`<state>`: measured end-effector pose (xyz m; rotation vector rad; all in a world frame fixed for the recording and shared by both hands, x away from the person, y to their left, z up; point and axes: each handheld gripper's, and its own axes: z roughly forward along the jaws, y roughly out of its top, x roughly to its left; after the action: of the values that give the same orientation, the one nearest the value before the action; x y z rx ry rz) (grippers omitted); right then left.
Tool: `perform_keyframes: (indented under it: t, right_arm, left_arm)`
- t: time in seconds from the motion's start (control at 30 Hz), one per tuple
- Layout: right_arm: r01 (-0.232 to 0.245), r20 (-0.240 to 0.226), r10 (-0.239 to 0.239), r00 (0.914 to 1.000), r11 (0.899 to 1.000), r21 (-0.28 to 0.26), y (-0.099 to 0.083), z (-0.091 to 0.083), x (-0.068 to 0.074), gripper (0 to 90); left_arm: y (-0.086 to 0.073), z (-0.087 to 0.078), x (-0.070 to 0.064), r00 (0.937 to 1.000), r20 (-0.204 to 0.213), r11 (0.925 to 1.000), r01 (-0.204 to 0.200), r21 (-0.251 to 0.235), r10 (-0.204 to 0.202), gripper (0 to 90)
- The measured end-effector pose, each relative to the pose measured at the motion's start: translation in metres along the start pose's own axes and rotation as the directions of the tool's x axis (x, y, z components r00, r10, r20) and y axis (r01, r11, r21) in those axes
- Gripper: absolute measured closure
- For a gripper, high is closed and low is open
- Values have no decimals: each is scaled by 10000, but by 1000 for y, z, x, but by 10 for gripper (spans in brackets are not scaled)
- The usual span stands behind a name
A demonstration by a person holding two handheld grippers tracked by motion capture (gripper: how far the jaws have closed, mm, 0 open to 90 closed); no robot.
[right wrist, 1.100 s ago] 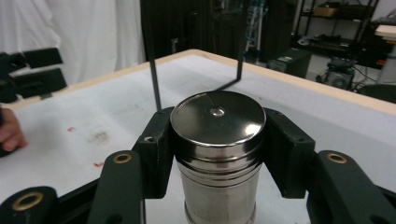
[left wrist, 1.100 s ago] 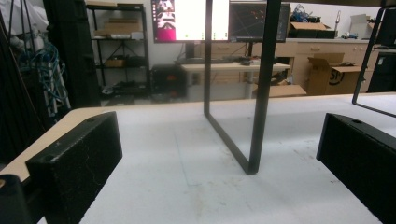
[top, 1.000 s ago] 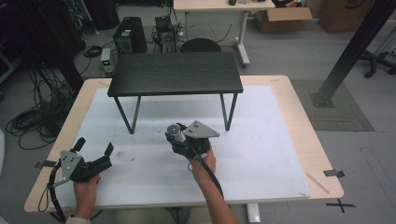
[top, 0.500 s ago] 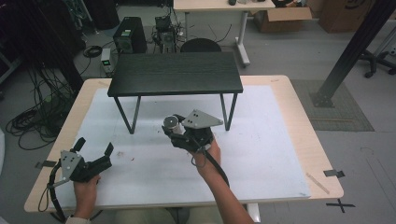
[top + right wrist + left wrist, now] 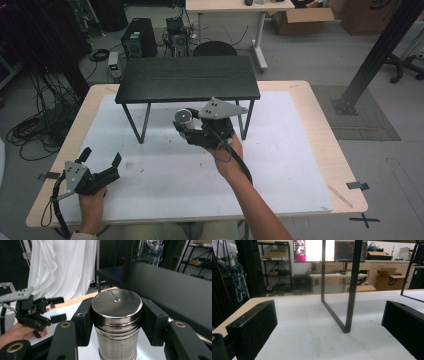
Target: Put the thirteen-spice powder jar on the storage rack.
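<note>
Nearest us, our left hand-held gripper (image 5: 100,161) rested on the worktop (image 5: 300,150), jaws spread and empty, unmoved. Our right hand-held gripper (image 5: 182,129) stayed clenched on the steel canister (image 5: 116,322) and had carried it up and forward over the last second, to just before the small black table (image 5: 187,77); we judged it bound for that top. The lid hid any contents.

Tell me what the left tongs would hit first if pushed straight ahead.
Probably the black stand's leg: it rises just right of centre between the open left tongs, though depth is hard to judge.
</note>
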<state>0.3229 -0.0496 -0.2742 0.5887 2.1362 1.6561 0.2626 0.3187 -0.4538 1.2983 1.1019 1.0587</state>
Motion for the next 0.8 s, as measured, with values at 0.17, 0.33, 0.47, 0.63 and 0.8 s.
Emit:
perform_keyframes:
  t: [0.17,0.33,0.47,0.63,0.8]
  right_arm:
    - [-94,-230,89,9997,9998,-186,18,-3,-6,486]
    - [20,-312,-28,9995,9997,-243,35,-3,-13,486]
    - [6,-326,-18,9995,9993,-361,49,-2,-22,486]
    - [-70,-315,57,9995,9990,-432,57,1,-30,486]
    - [-281,-148,273,9995,9981,-544,66,7,-47,487]
  left_arm:
    - [0,0,0,10000,3,10000,3,8,-3,5]
    - [0,0,0,10000,3,10000,3,11,-3,5]
    - [0,0,0,10000,1,10000,14,1,-14,5]
    - [0,0,0,10000,0,10000,12,-6,-12,5]
    - [0,0,0,10000,1,10000,13,-4,-13,6]
